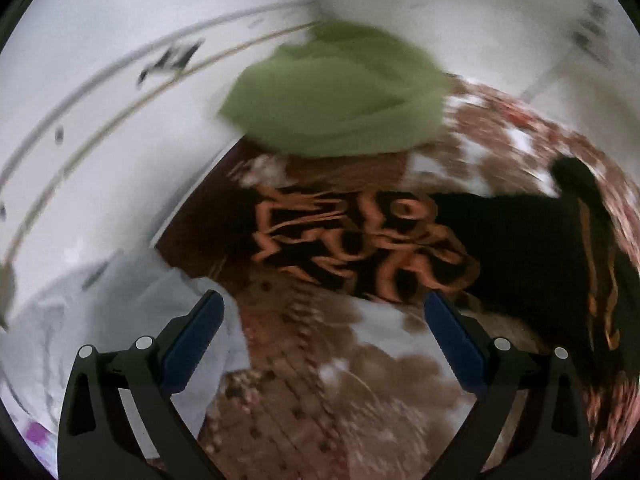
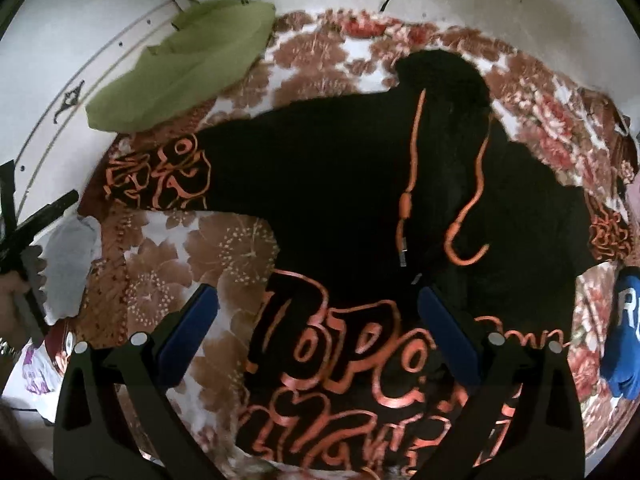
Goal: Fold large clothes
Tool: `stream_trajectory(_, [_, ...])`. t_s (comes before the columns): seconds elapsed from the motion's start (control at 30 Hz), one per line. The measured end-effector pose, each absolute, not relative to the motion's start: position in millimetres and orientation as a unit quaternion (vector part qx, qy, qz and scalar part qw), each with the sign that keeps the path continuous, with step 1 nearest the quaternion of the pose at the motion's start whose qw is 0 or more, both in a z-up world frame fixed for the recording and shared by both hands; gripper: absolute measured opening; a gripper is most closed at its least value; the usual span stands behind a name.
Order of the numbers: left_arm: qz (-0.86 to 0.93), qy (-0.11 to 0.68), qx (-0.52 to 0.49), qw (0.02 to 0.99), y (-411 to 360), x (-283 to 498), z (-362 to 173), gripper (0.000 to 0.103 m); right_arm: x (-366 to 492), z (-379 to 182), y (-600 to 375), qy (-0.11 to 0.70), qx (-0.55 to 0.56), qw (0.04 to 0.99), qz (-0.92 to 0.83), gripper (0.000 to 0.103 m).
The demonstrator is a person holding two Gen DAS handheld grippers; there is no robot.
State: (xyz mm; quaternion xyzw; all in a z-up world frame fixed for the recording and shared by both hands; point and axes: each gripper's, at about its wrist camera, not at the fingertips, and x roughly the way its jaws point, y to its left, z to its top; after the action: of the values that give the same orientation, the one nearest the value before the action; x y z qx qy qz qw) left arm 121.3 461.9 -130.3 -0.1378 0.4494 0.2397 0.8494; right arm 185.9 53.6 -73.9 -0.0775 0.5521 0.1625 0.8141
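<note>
A black hoodie [image 2: 340,184] with orange lettering and orange drawstrings lies spread flat on a brown floral bedspread [image 2: 180,264]. Its hood points to the far side and its left sleeve [image 2: 160,180] reaches out leftward. My right gripper [image 2: 316,300] is open and empty, hovering over the lettered chest. In the blurred left wrist view, my left gripper [image 1: 322,304] is open and empty just short of the lettered sleeve end [image 1: 352,240]. The other gripper shows at the left edge of the right wrist view [image 2: 36,220].
A green garment [image 2: 180,64] lies at the bed's far left edge; it also shows in the left wrist view [image 1: 336,96]. A pale grey-white cloth [image 1: 100,312] lies at the left. A blue garment [image 2: 626,332] lies at the right. White floor [image 2: 60,20] surrounds the bed.
</note>
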Motion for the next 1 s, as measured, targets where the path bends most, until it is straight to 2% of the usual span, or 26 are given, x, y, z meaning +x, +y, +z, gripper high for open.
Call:
stream_trajectory(0.2, [0.264,0.445,-0.237,0.822,519.7,138.0,-189.5,0.098,208.8,-125.0,85.5,0.573,-0.106,0.795,0.171,0.099])
stream_trajectory(0.47, [0.237,0.400,-0.334,0.820,555.0,155.6,-226.6,0.096,240.7,-184.3,115.9,0.577,-0.154,0.782,0.178,0.099])
stream_trajectory(0.53, [0.238,0.396,-0.339,0.820,560.5,162.2,-231.5,0.084,246.9,-193.5,120.7,0.576,-0.158,0.782,0.176,0.098])
stream_trajectory(0.63, [0.232,0.393,-0.372,0.808,572.6,168.9,-244.4,0.076,254.0,-204.4,124.0,0.580,-0.149,0.781,0.175,0.099])
stream_trajectory(0.7, [0.232,0.390,-0.387,0.802,578.1,170.9,-251.7,0.075,256.3,-211.6,126.7,0.581,-0.152,0.780,0.176,0.098])
stream_trajectory(0.77, [0.234,0.381,-0.402,0.799,581.6,170.2,-256.5,0.068,258.2,-216.4,127.1,0.581,-0.154,0.780,0.175,0.098])
stream_trajectory(0.8, [0.237,0.379,-0.405,0.798,583.0,170.0,-257.4,0.061,259.7,-218.3,126.8,0.581,-0.153,0.780,0.174,0.098])
stream_trajectory(0.83, [0.245,0.381,-0.407,0.793,585.3,171.2,-259.8,0.049,260.3,-219.8,127.2,0.581,-0.152,0.780,0.173,0.098])
stream_trajectory(0.9, [0.259,0.391,-0.420,0.777,592.2,172.6,-266.6,0.032,263.2,-225.1,128.4,0.582,-0.148,0.780,0.174,0.098])
stream_trajectory(1.0, [0.256,0.380,-0.446,0.769,598.1,166.0,-271.2,0.022,262.0,-234.0,138.0,0.582,-0.153,0.777,0.185,0.099])
